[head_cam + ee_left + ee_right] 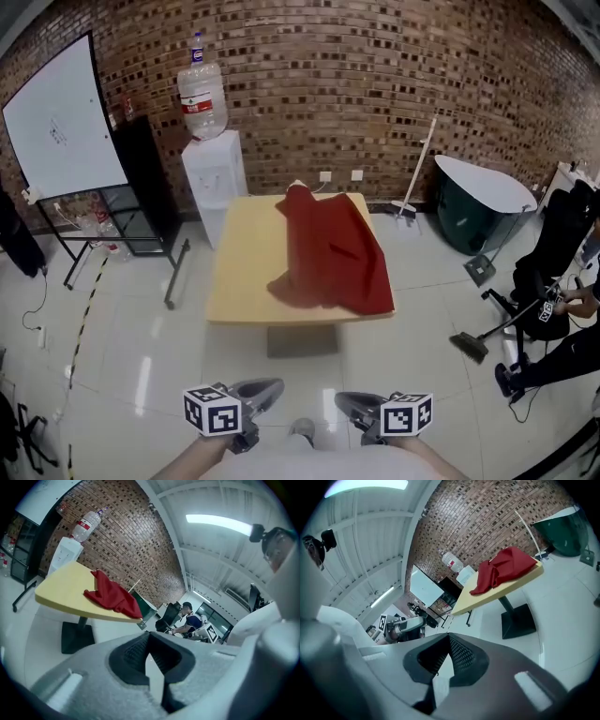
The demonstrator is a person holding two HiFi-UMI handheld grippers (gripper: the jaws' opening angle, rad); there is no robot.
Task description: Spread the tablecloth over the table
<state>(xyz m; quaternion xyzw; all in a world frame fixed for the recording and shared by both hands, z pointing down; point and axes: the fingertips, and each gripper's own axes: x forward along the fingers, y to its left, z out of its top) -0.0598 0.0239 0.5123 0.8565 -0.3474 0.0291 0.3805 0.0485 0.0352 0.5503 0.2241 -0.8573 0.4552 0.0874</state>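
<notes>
A red tablecloth (331, 251) lies bunched over the right half of a square pale-wood table (246, 267), one edge hanging over the table's near right corner. The left gripper view shows the cloth (111, 595) heaped on the tabletop (63, 587); the right gripper view shows the cloth (502, 568) the same way on the table (497, 594). My left gripper (260, 393) and right gripper (357, 405) are held low at the bottom of the head view, well short of the table. Both are shut with nothing between the jaws.
A water dispenser (213, 167) stands behind the table. A whiteboard on a stand (64, 119) is at the left. At the right are a dark green tub (476, 211), a broom (419, 167), a floor brush (483, 337) and a seated person (562, 319). The floor is glossy white tile.
</notes>
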